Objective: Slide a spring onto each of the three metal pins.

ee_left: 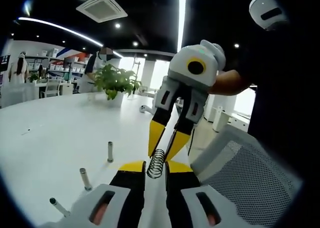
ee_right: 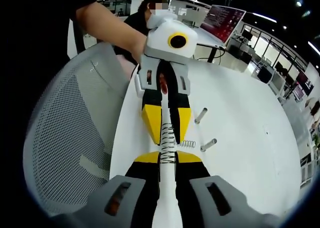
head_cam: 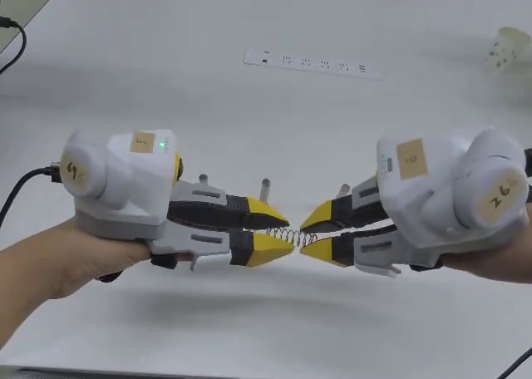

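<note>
A round sticker (head_cam: 76, 173) on the white plastic housing of the left gripper (head_cam: 281, 232) carries handwritten digits that look like "69". A similar sticker (head_cam: 503, 198) on the right gripper (head_cam: 307, 236) seems to read "26". Each housing also bears a square tan label (head_cam: 143, 142) whose writing is too faint to read.

Both grippers have black fingers ending in yellow wedge-shaped tips. They meet tip to tip above the smooth white desk (head_cam: 249, 321), and a thin wire coil spring (head_cam: 293, 234) bridges them, lying level in the air clear of the desk. The left gripper's fingers are closed on one end of the spring, and the right gripper's fingers pinch the other end. In both gripper views the coil sits in the narrow slot between the yellow tips.

Three metal pins (head_cam: 266, 186), short grey cylinders with bare shafts, stand upright in a row on the desk just behind the grippers. In the right gripper view a second spring (ee_right: 187, 144) lies on its side on the desk, just beside one of the pins.

Farther back a long white power strip (head_cam: 314, 64) with a row of sockets lies flat. A patterned paper cup (head_cam: 509, 46) stands near the far right edge, its inside hidden. A black cable (head_cam: 25, 186) plugs into the rear of the left gripper. A grey mesh chair back (ee_right: 65, 138) stands against the desk edge.
</note>
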`<state>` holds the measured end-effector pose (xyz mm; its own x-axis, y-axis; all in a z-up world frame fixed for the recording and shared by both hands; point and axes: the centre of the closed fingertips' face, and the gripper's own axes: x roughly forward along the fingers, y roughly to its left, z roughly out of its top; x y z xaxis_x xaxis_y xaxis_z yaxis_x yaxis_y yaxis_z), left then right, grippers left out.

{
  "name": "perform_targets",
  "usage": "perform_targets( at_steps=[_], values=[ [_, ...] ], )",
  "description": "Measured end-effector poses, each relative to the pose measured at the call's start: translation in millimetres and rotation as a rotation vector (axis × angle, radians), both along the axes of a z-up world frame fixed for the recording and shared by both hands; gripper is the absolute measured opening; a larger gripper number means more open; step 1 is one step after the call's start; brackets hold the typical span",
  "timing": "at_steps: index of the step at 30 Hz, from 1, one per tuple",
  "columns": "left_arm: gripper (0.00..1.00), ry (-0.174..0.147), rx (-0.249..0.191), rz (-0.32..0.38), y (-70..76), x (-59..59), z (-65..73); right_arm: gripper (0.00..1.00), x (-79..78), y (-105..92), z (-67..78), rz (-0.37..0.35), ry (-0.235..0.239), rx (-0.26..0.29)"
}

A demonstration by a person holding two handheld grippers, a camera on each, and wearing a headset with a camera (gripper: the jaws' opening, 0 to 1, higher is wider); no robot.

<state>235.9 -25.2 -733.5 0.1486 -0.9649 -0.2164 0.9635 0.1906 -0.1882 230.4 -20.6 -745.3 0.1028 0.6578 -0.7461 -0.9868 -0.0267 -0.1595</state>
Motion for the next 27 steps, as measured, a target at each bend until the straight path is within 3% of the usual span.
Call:
perform_targets(
  at_steps=[17,27],
  values=[
    [0.02,0.000,-0.014,-0.008,-0.4,-0.6,2.1,0.08,0.2,0.9,1.6,0.003,0.006,0.019],
    [0.02,0.031,0.000,-0.008,0.9,-2.4,-0.8,0.09,-0.9,2.6,-2.0,0.014,0.004,0.033]
  ],
)
